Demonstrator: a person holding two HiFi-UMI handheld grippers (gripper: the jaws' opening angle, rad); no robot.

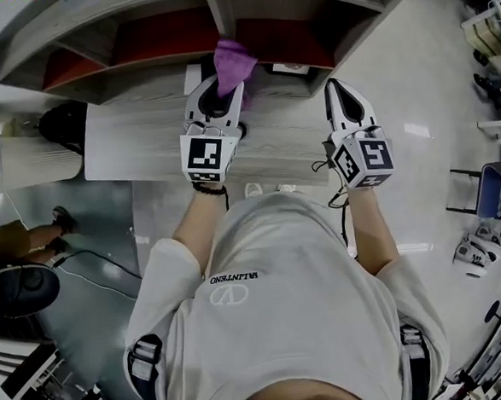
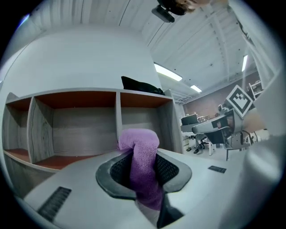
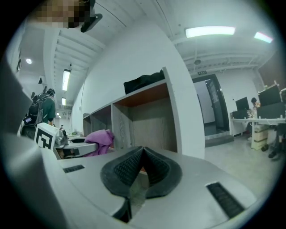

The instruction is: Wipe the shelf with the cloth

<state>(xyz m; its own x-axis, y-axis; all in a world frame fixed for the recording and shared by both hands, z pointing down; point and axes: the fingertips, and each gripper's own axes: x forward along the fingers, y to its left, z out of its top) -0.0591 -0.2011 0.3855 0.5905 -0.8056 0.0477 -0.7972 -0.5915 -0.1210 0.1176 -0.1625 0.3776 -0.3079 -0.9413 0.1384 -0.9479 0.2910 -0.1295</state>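
Cloth count is one: a purple cloth (image 1: 234, 61) pinched between the left tongs (image 1: 217, 93), its bunched upper end sticking out past the tips and its tail hanging back between the pads. It sits right at the front of the shelf (image 1: 162, 40), by the upright divider; whether it touches the wood cannot be told. In the left gripper view the shelf (image 2: 80, 129) shows two upright dividers and reddish-brown boards, with one black item (image 2: 139, 84) lying on top. The right tongs (image 1: 337, 90) are closed on nothing, pads pressed together, above the pale woodgrain table (image 1: 135, 143) and well to the right of the cloth. Two marker cubes show, one on each gripper, each with black-and-white squares. The only readable writing is on the person's light shirt (image 1: 276, 321), upside down in the head view, seemingly "VALINTENO" over a round logo.
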